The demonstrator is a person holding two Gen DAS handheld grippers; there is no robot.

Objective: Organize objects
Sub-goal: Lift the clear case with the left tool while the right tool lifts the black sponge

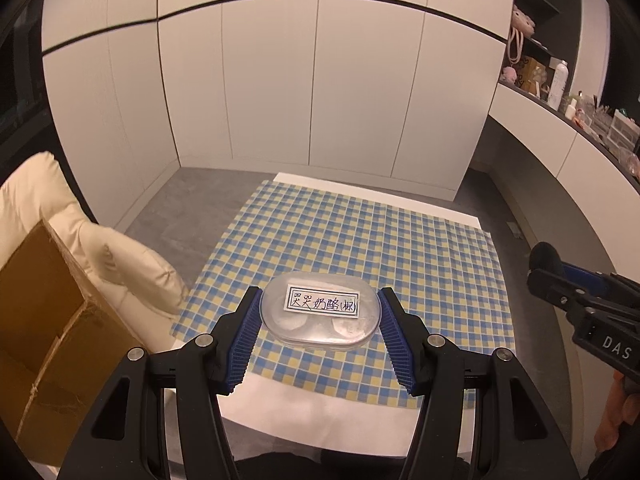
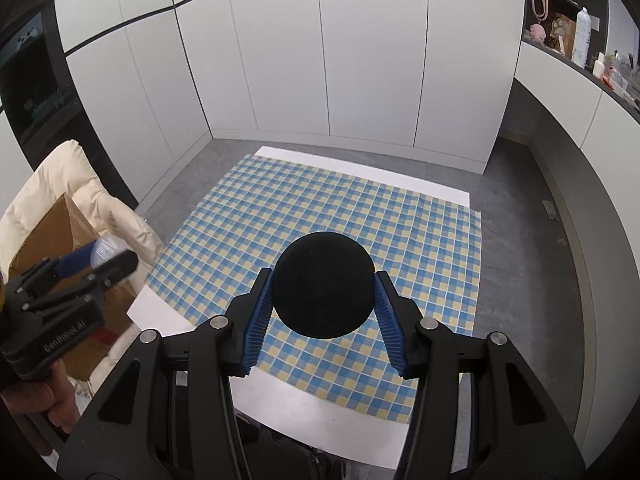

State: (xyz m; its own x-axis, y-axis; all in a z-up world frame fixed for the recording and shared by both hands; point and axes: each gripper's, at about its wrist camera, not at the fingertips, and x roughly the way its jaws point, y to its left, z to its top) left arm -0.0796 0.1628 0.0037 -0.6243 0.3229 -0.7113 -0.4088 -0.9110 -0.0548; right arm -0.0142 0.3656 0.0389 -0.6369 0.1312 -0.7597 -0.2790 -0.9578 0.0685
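A clear oval plastic case [image 1: 320, 312] with a white handwritten label sits between the blue pads of my left gripper [image 1: 320, 300], which is shut on it and holds it above the checked cloth [image 1: 360, 240]. My right gripper [image 2: 324, 280] is shut on a black round disc [image 2: 324, 284], also lifted over the cloth [image 2: 340, 208]. In the left wrist view the right gripper [image 1: 548, 264] shows at the right edge with the black disc [image 1: 546, 256]. The right wrist view shows the left gripper [image 2: 108, 264] at the left with the clear case [image 2: 105, 249].
A white table [image 1: 352, 420] carries the blue and yellow checked cloth. An open cardboard box [image 1: 44, 320] rests on a cream padded chair [image 1: 120, 256] to the left. White cabinet doors [image 1: 280, 80] stand behind; a cluttered shelf [image 1: 580, 112] runs along the right. A person's hand [image 2: 36, 400] holds the left gripper.
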